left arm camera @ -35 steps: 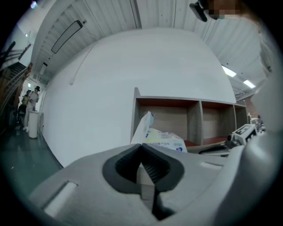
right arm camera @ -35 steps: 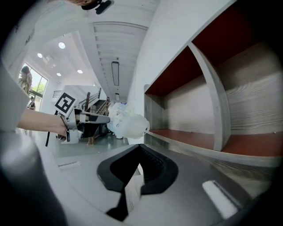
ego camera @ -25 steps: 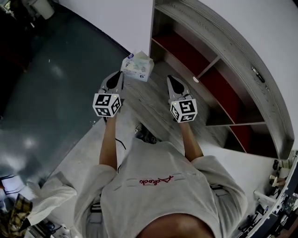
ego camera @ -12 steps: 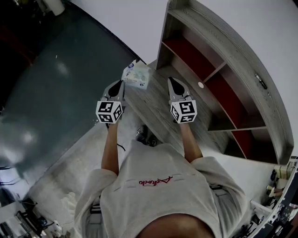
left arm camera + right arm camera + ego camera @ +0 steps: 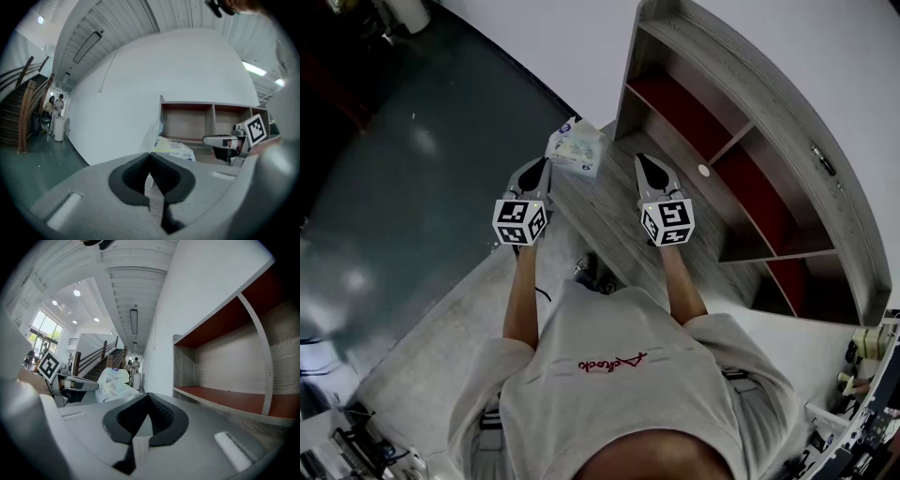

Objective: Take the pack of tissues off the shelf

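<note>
The pack of tissues point(image 5: 575, 150), white with pale print, hangs in the air in front of the shelf's left end. My left gripper point(image 5: 546, 165) is shut on its wrapper edge. In the left gripper view the pack point(image 5: 174, 149) sits just beyond the closed left gripper point(image 5: 151, 155). My right gripper point(image 5: 643, 161) is shut with nothing in it, level with the left one and a hand's width to its right. The right gripper view shows the closed right gripper point(image 5: 149, 396) and the pack point(image 5: 112, 383) to its left.
The grey wooden shelf point(image 5: 750, 141) with red boards stands to the right, a small white disc point(image 5: 703, 171) on one board. A dark glossy floor point(image 5: 412, 169) lies to the left. Far off are stairs point(image 5: 23, 117), a white bin point(image 5: 59, 129) and people point(image 5: 54, 105).
My left gripper has carried the pack a little away from the shelf's left end. The right gripper has shifted slightly with it. Both have stayed shut.
</note>
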